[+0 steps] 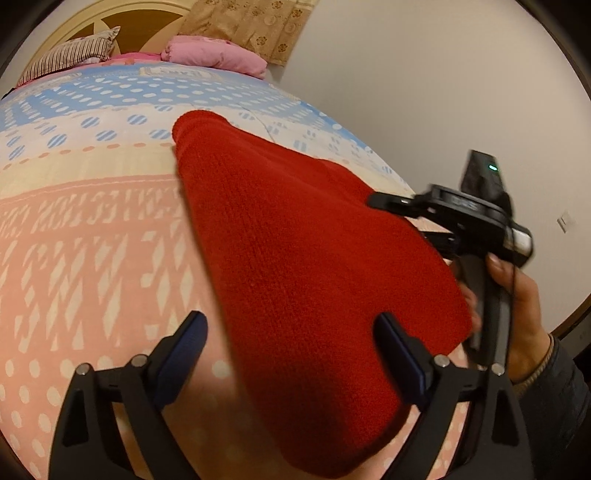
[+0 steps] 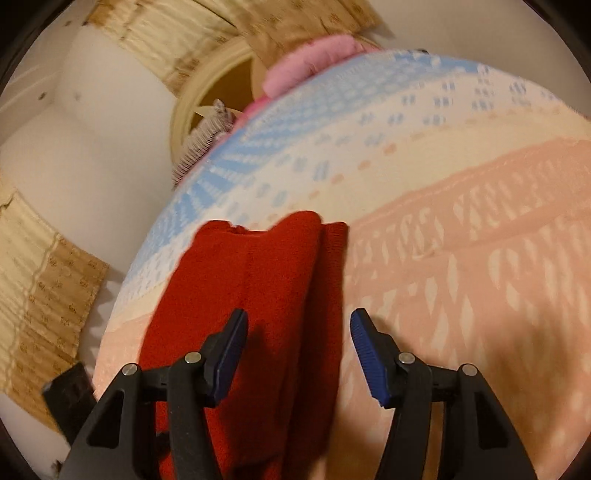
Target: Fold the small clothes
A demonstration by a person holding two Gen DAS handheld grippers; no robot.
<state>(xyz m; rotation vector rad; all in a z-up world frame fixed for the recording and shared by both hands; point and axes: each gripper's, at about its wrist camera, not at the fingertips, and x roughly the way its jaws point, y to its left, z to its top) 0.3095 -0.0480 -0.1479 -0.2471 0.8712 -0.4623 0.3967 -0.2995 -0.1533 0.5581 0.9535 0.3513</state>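
A red knitted garment (image 1: 295, 258) lies folded in a long strip on the patterned bed sheet (image 1: 92, 240). My left gripper (image 1: 290, 325) stands open over its near end, the left finger above the sheet and the right finger above the cloth. A hand (image 1: 524, 306) holds my right gripper (image 1: 399, 219) at the garment's right edge. In the right wrist view the right gripper (image 2: 298, 319) is open, its pads apart from the red garment (image 2: 258, 280) that lies on the sheet (image 2: 461, 277) below them. Nothing is pinched by either one.
A striped pillow (image 1: 70, 55) and a pink quilt (image 1: 218, 55) lie at the head of the bed. A beige curtain (image 1: 251, 26) hangs behind them. The white wall (image 1: 424, 92) runs along the bed's right side, close to its edge.
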